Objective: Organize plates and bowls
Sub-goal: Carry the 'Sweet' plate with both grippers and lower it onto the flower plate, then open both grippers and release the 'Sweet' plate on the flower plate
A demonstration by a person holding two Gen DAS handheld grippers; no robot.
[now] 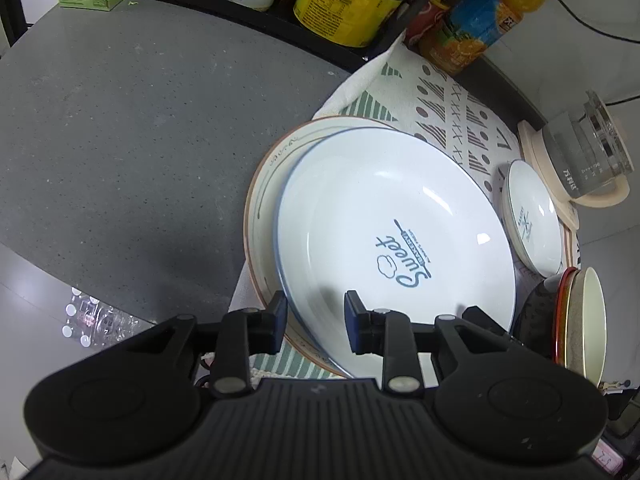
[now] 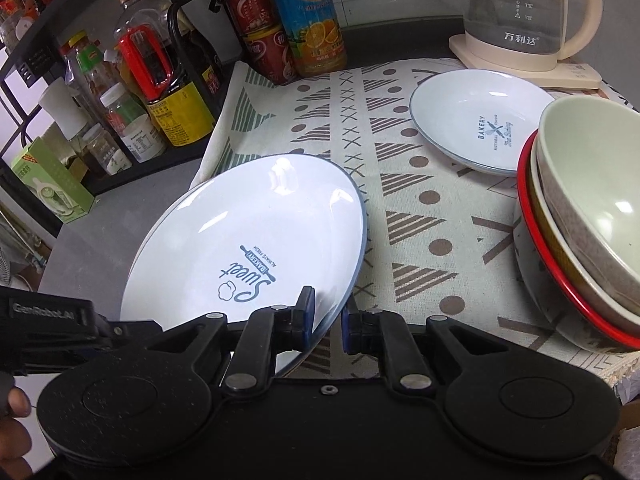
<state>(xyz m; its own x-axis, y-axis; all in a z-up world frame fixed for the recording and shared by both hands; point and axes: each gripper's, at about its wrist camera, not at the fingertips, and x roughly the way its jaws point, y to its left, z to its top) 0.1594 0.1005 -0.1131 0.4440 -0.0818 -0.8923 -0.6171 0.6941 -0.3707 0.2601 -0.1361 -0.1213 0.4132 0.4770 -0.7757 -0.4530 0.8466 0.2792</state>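
1. While the Sweet plate [image 2: 244, 236] sits on the brown-rimmed plate [image 1: 264, 184], the right gripper [image 2: 326, 320] is clamped on its near rim: rim runs between both pads.
2. Left gripper [image 1: 316, 320] straddles the same plate's near-left rim with its jaws apart; pads not pressing. No earlier frame, so I only call it released.
3. Judgement: the step is settling the Sweet plate onto the stack. To do it well, centre it over the brown-rimmed plate, since it sits shifted toward the bowls [image 2: 588, 216], then lower the right-hand edge flat before letting go.
4. Risk: glazed rim, thin grip; a tilted release could slide it off-centre.
5. Outward from the Sweet plate: the Bakery plate [image 2: 484, 120] lies beyond it on the cloth [image 2: 400, 208], well apart; nested bowls stand beside it, toward the right gripper; the kettle [image 2: 516, 12] is behind the Bakery plate.
6. Left wrist view alone shows the brown-rimmed plate underneath; the right wrist view hides it.
7. Right wrist view alone shows the clamp on the rim, the bowls clearly, and part of a hand [image 2: 12, 432].
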